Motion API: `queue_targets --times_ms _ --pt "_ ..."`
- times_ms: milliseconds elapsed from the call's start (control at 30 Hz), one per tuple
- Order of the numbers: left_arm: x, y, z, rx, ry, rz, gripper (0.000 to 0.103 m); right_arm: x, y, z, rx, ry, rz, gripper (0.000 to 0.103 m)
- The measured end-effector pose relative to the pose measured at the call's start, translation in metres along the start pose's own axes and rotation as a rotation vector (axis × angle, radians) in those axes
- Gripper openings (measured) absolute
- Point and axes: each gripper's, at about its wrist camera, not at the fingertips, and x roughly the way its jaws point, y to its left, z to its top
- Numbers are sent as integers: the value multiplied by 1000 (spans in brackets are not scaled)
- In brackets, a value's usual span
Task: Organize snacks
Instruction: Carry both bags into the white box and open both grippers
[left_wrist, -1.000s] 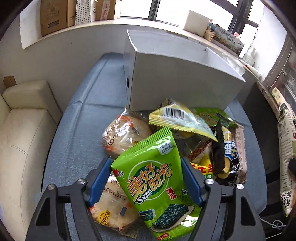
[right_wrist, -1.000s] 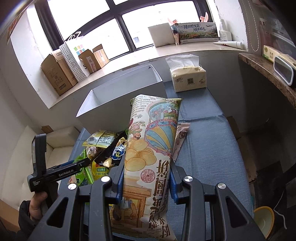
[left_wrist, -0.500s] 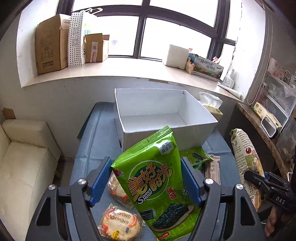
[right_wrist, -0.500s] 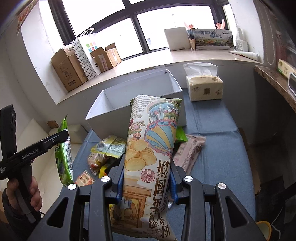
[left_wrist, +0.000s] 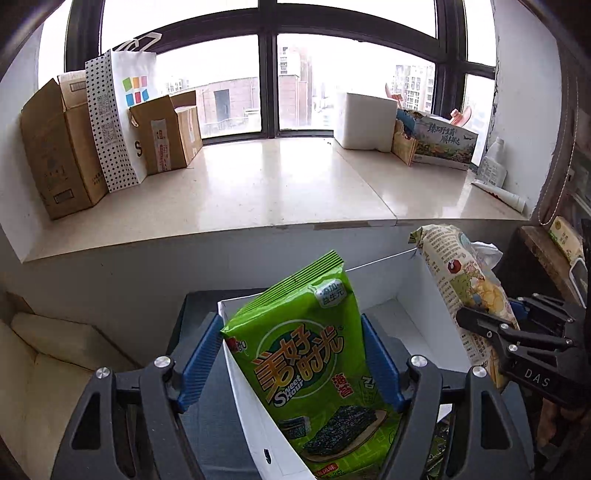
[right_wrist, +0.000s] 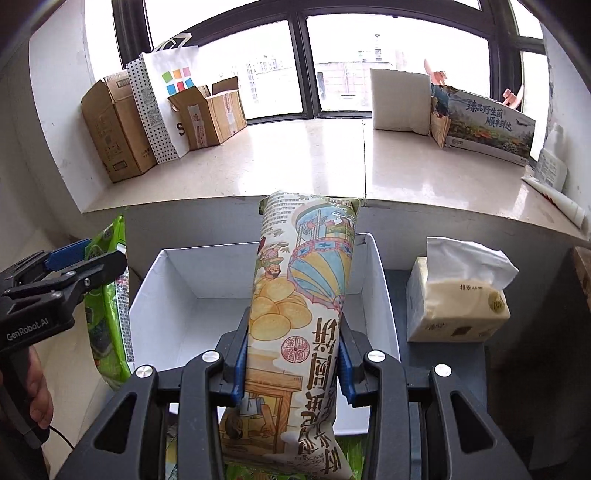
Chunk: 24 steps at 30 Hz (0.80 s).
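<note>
My left gripper (left_wrist: 290, 360) is shut on a green seaweed snack bag (left_wrist: 310, 362) and holds it above the left wall of the open white box (left_wrist: 410, 317). My right gripper (right_wrist: 291, 360) is shut on a tall chip bag with a balloon picture (right_wrist: 299, 314), held upright over the box (right_wrist: 192, 280), whose inside looks bare. The chip bag (left_wrist: 465, 288) and right gripper (left_wrist: 517, 339) show at the right of the left wrist view. The left gripper (right_wrist: 62, 273) with the green bag (right_wrist: 109, 314) shows at the left of the right wrist view.
A tissue box (right_wrist: 458, 310) stands on the blue-grey surface right of the white box. A wide windowsill (left_wrist: 266, 188) behind holds cardboard boxes (left_wrist: 59, 147), a dotted paper bag (left_wrist: 118, 118) and a white block (left_wrist: 365, 120). A cream sofa (left_wrist: 40, 369) is at the left.
Both grippers have risen and moved forward with their bags, from above the snack pile to over the white box. The pile has dropped out of view.
</note>
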Motion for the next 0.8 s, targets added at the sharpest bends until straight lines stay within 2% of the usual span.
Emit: queue_targets --times_ms 33,100,133,167,200,233,333,500,600,733,800 --pt "12 -1 -1 0 25 3 81 10 -2 4 -4 15 -10 41" --pt "28 0 -5 4 54 20 94 28 -3 8 -41 51 -41 45" --pt "34 1 -9 -3 71 33 97 34 -3 8 -60 62 -80 72" --pt "36 3 -12 -14 81 21 103 37 -5 9 -69 70 -137 90" --pt "36 6 -16 -21 75 -9 103 36 -7 8 -71 50 -180 103" --pt "35 9 -19 -25 69 -26 103 31 -10 7 -69 11 -178 103" --pt "26 13 -27 -31 49 -20 103 18 -19 6 -16 1 -152 103" --pt "5 8 -40 -6 25 -26 103 -11 -17 -2 -6 -66 -151 103" --pt "-16 1 -48 13 3 -38 103 -30 -16 -10 15 -103 -144 103" --pt "-55 -9 -72 38 -39 -73 103 -58 -17 -34 52 -129 -46 103" --pt "-75 -13 -90 40 -37 -104 103 -71 -18 -47 51 -125 -55 103"
